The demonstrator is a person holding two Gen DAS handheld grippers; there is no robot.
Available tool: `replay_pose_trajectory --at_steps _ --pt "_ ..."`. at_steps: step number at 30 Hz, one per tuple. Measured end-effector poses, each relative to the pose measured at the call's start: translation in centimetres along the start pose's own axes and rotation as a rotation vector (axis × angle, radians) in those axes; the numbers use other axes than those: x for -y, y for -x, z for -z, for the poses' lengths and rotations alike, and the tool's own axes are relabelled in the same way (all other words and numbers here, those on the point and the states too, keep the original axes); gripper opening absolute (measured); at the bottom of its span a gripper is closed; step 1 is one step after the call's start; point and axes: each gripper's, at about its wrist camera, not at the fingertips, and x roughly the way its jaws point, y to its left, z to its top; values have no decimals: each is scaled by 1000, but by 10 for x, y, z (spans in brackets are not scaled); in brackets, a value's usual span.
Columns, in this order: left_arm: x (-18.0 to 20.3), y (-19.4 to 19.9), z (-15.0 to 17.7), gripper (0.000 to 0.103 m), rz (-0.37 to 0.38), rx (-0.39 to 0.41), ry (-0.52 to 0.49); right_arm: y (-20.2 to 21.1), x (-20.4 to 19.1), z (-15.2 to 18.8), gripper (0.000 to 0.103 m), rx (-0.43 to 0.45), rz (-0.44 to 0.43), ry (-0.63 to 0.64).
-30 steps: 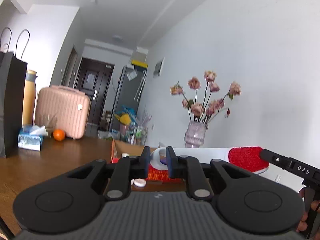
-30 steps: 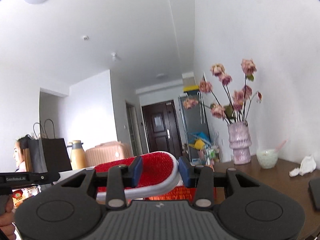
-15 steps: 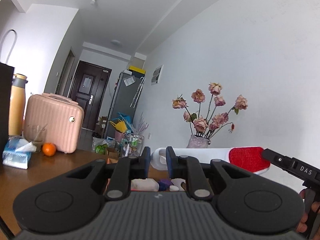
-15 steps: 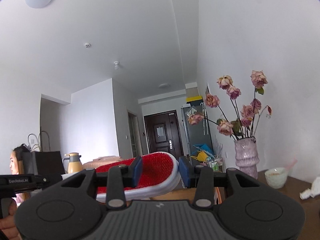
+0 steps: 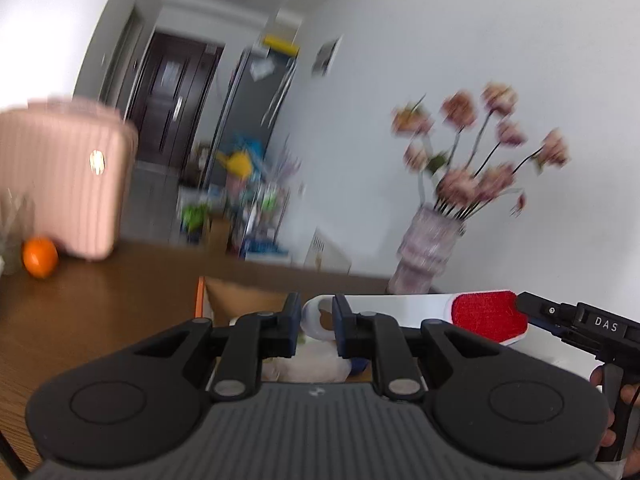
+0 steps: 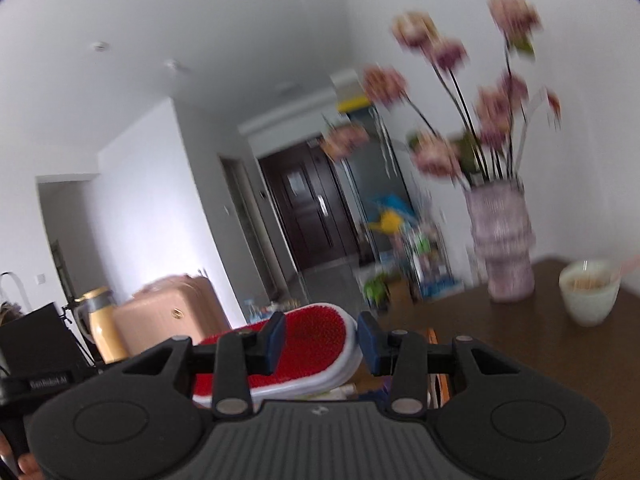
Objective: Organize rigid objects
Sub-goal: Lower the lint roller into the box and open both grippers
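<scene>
both tongs carry one white lint brush [image 5: 404, 305] between them, above the brown desk [image 5: 100, 312]. the left tongs [image 5: 316, 322] are clamped on the looped handle end. the right tongs [image 6: 320, 342] are clamped across the red bristle head [image 6: 304, 344] at the other end. an open cardboard box [image 5: 236, 300] sits on the desk just beyond and below the left tongs. a vase of pink flowers [image 6: 500, 240] and a white cup [image 6: 588, 294] stand beyond and right of the right tongs. background is blurred.
</scene>
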Motion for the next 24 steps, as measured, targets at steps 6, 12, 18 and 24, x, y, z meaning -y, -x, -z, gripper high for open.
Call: replay_pose_trajectory --at_steps 6,12,18,24 --pt "-27 -61 24 16 -28 -122 40 -68 30 32 40 -126 79 -9" --pt "-38 -89 40 17 -55 -219 28 -107 47 57 39 -237 125 6" --pt "-34 -105 41 25 -111 -289 -17 -129 40 66 35 -361 187 122" --pt "-18 -92 -4 50 -165 -308 -120 -128 19 22 39 -366 198 230"
